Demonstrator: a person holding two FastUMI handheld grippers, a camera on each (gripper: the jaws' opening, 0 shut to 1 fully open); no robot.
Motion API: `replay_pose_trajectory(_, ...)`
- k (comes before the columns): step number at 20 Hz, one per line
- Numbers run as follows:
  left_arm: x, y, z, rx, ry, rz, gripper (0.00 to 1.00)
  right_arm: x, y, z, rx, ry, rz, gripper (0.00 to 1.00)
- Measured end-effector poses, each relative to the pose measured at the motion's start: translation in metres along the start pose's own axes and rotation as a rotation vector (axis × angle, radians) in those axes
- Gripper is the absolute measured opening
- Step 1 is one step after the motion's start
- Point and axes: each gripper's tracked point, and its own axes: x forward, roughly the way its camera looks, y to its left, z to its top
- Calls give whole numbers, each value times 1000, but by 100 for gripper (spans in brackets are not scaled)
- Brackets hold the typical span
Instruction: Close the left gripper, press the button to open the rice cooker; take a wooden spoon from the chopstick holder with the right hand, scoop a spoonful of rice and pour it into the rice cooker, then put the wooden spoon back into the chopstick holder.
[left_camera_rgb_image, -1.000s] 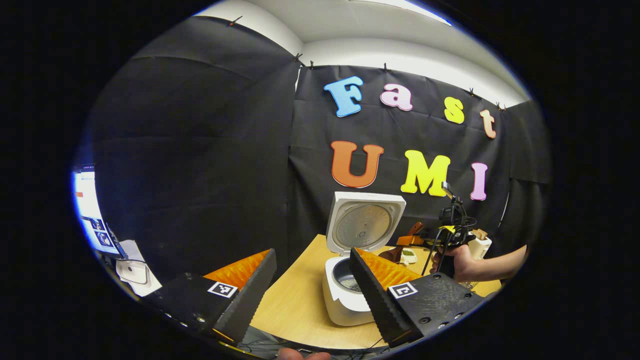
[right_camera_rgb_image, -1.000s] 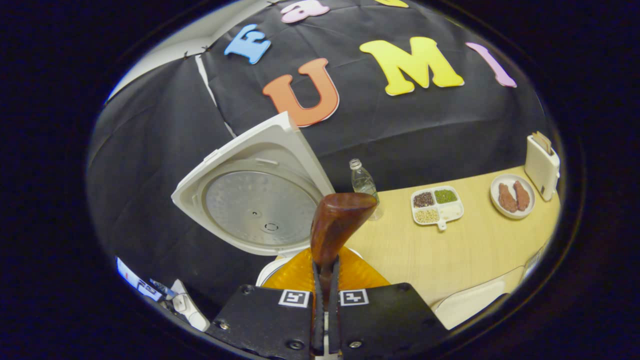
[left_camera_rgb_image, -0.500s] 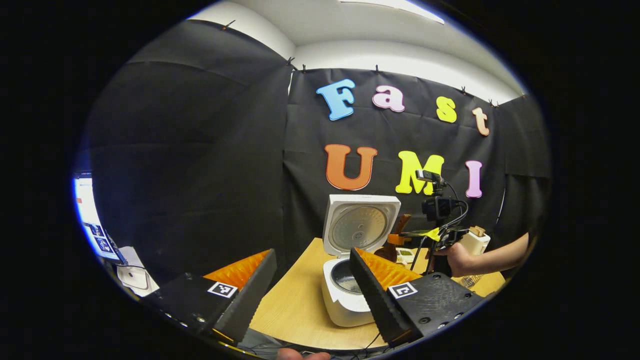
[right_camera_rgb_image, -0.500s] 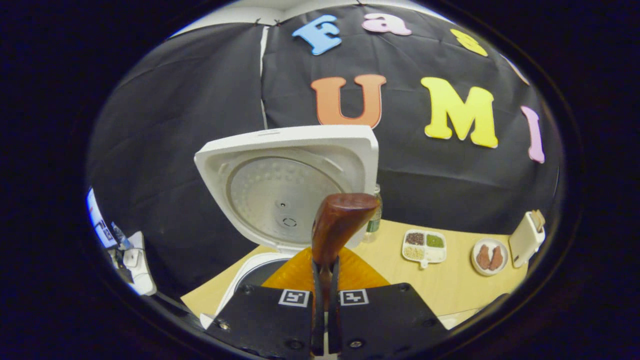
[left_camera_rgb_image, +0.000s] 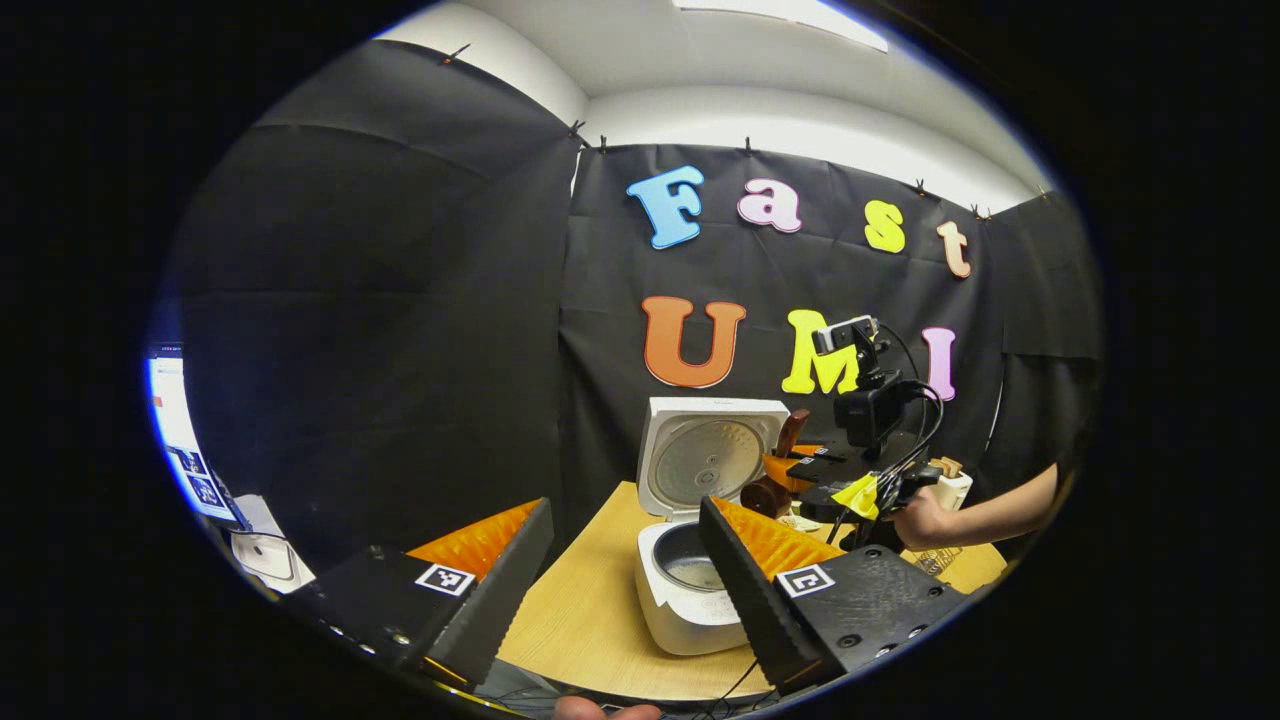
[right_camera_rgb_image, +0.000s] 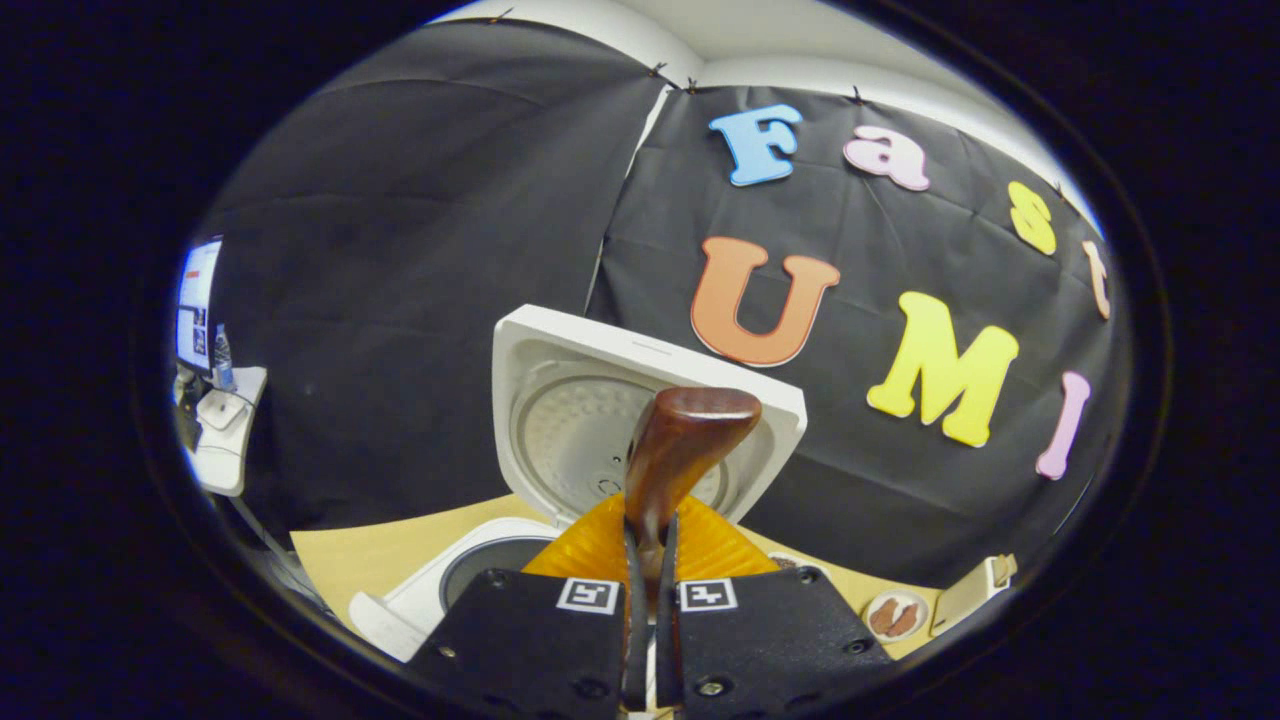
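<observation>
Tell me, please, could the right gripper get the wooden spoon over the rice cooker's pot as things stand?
Probably yes: the lid stands open, the pot is uncovered, and the right gripper holds the wooden spoon close beside it.

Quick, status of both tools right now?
Left tool: open, holding nothing.
Right tool: closed on the wooden spoon, beside the open rice cooker.

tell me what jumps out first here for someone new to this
The white rice cooker on the wooden table, its lid standing wide open. In the right gripper view, the right hand-held gripper is shut on a wooden spoon raised before that lid. The left hand-held gripper is open, nearer the camera.
</observation>
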Motion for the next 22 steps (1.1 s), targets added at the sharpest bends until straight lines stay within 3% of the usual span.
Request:
replay_pose_trajectory(2,0,-3,-1,2,3,1,94,-8,-4,11,-28,-34,-13,9)
replay_pose_trajectory(5,-5,-6,3,0,0,11,94,-12,-2,19,26,-57,3,9)
replay_pose_trajectory(12,-13,-26,11,-6,-4,49,94,-40,-30,30,322,-48,27,9)
replay_pose_trajectory(17,-13,-70,16,-14,-1,31,94,-86,-90,39,577,-72,47,9)
replay_pose_trajectory(22,2,-126,26,-4,-3,-27,94,-145,-179,23,620,-114,-12,9)
